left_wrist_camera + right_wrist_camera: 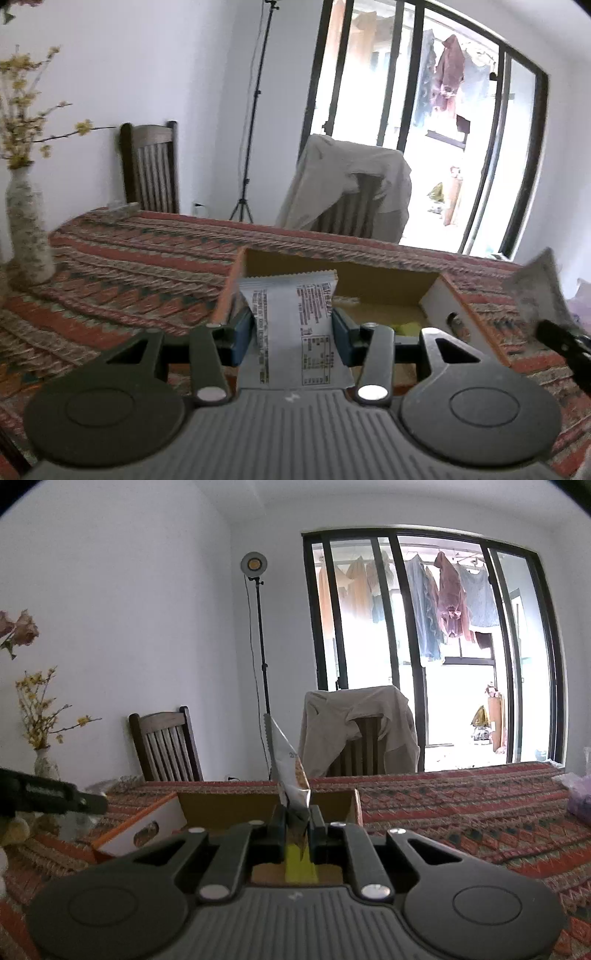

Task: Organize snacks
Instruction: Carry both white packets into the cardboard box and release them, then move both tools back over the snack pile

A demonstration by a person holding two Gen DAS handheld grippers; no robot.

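Note:
My left gripper [293,332] is shut on a white snack packet [293,325] with printed text, held flat above the near side of an open cardboard box [388,286]. My right gripper [297,825] is shut on a silver snack packet [290,771], held edge-on and upright over the same box [229,805]. That silver packet also shows at the right edge of the left wrist view [539,291]. A yellow item [301,864] lies inside the box below the right gripper. The left gripper's arm shows at the left of the right wrist view [51,797].
The box stands on a table with a red patterned cloth [147,266]. A vase with yellow flowers [27,229] stands at the table's left. Two wooden chairs [166,746], one draped with a beige garment [358,734], stand behind. A purple bag [580,797] lies at the right.

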